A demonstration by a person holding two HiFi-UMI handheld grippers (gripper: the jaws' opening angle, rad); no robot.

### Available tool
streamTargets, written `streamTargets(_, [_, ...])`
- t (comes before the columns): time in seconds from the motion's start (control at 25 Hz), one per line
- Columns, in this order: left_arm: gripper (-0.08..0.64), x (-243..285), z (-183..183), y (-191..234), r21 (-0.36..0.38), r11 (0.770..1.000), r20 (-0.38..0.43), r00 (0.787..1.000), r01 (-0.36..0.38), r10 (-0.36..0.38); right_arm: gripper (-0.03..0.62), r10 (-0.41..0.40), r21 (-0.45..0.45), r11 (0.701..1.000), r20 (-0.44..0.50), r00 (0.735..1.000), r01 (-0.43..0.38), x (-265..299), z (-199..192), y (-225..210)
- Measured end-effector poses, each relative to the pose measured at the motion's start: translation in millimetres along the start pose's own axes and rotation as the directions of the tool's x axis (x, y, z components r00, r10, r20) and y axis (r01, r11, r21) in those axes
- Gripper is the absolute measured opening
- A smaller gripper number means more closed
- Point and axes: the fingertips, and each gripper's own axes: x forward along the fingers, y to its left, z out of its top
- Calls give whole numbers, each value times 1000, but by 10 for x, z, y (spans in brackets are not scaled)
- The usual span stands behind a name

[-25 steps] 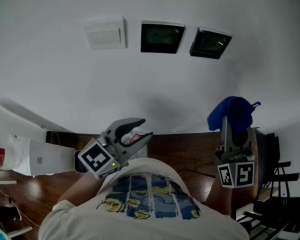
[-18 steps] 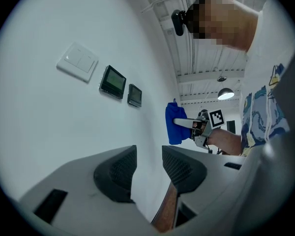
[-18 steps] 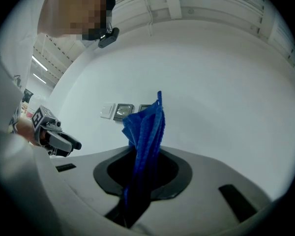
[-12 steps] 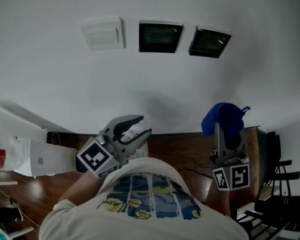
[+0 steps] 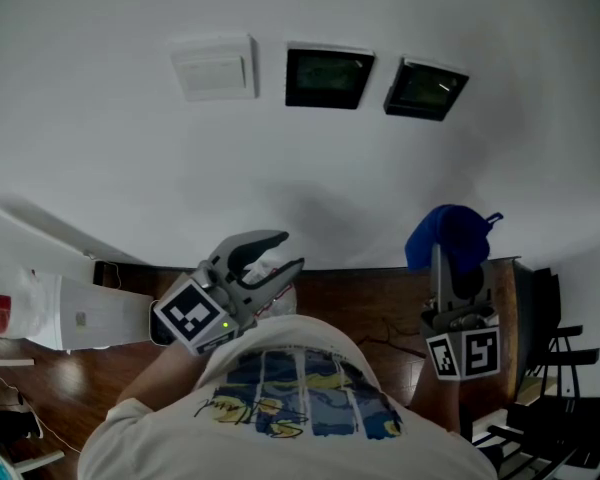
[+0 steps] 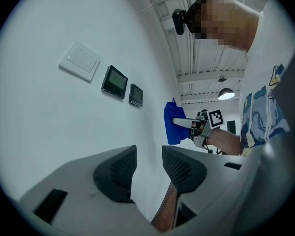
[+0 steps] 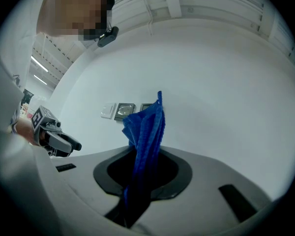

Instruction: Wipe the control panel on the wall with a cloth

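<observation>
– Two dark panels on the wall [image 5: 100,158], correct?
– Yes. On my feed the left panel [image 5: 326,76] and right panel [image 5: 425,89] sit side by side, with a white switch [image 5: 214,66] just left of them.
– Where's the cloth?
– The blue cloth [image 5: 452,236] is in my right gripper [image 5: 456,260]. Its jaws are closed on the lower part, and the rest stands up past the tips. It's below the right panel, well apart from both panels. I can't tell whether it touches the wall.
– And your left?
– My left gripper [image 5: 288,252] is down to the left, near me. Its jaws stand apart with nothing between them. Beyond them I see only wall and wood floor [image 5: 380,308].
</observation>
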Motion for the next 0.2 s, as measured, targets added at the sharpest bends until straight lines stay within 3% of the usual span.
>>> streamTargets(0.2, [144, -18, 2, -10, 0, 1000, -1, 1000, -1, 1, 84, 2, -3, 1000, -4, 1000, -2, -7, 7, 10])
